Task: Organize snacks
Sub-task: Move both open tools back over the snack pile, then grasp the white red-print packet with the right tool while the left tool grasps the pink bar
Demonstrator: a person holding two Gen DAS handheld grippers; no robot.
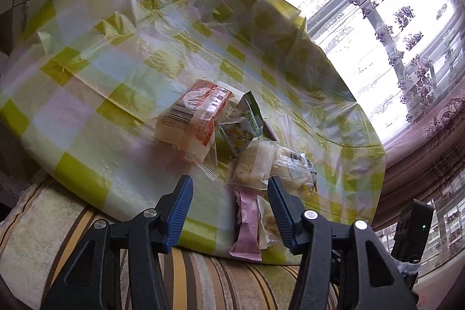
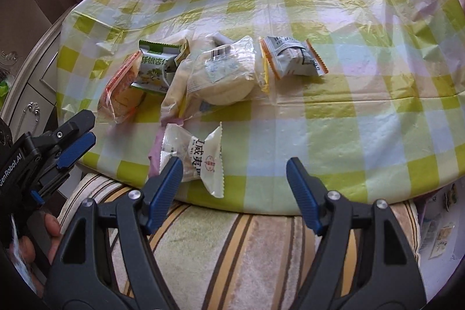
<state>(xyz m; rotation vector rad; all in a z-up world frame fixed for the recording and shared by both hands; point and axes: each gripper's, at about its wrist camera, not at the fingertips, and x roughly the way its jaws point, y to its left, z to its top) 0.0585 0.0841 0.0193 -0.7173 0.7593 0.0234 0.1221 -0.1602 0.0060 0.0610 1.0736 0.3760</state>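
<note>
Near the tabletop's (image 2: 334, 112) front edge I see crinkly wrapped snacks (image 2: 221, 71) heaped together, my left gripper (image 1: 229, 191) and right gripper (image 2: 234, 173) both spread, pinching nothing.

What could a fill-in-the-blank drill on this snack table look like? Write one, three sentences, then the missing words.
1. The tablecloth is checked in white and ____.
2. Both tongs, left and right, hold ____.
3. The white packet at the near table edge lies on top of a ____ packet.

Missing words: green; nothing; pink
</note>
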